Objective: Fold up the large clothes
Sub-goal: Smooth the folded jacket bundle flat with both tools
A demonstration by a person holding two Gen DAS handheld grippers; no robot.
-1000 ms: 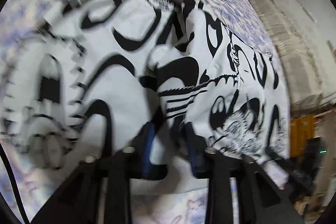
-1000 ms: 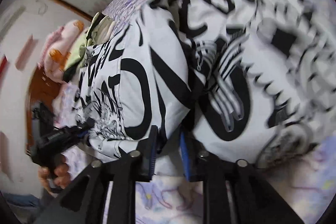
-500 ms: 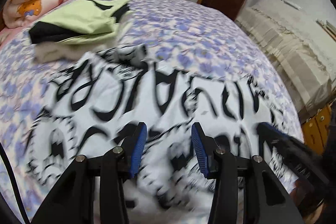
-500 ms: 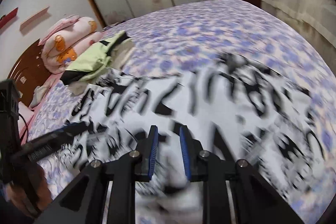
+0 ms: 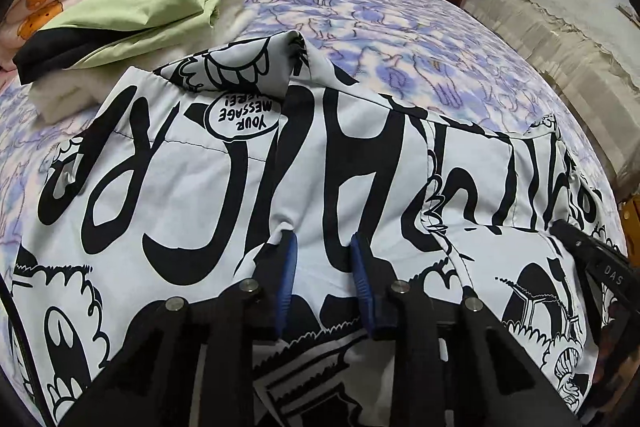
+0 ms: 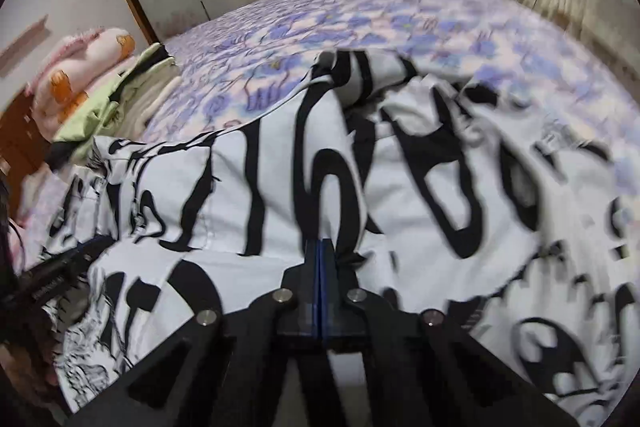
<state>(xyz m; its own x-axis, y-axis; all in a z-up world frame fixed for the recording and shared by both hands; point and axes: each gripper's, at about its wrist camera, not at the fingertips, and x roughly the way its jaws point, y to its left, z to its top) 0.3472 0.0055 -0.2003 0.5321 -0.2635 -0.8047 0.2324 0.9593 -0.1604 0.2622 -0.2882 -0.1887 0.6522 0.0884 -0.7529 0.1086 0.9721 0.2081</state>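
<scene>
The right gripper (image 6: pixel 321 247) is closed flat with no cloth clearly pinched, while the left gripper (image 5: pixel 323 247), just narrowed, is straddling a ridge of the black-and-white graffiti-print shirt (image 5: pixel 224 187) spread across the bed (image 5: pixel 420 39). Looks like a fold has been laid down, so fresh edge grips are probably needed next.

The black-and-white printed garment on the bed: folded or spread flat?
Partly folded: the black-and-white printed garment has one layer doubled over another, with a raised hump at its far edge.

Black-and-white printed garment (image 5: pixel 224 187) spread across the bed in front of me.

I see white fabric covered in bold black lettering and cartoon drawings, including a speech bubble reading "YOUR MESSAGE HERE!". It lies mostly flat but rumpled, its far edge bunched into a raised fold, one layer overlapping another on my right.
</scene>
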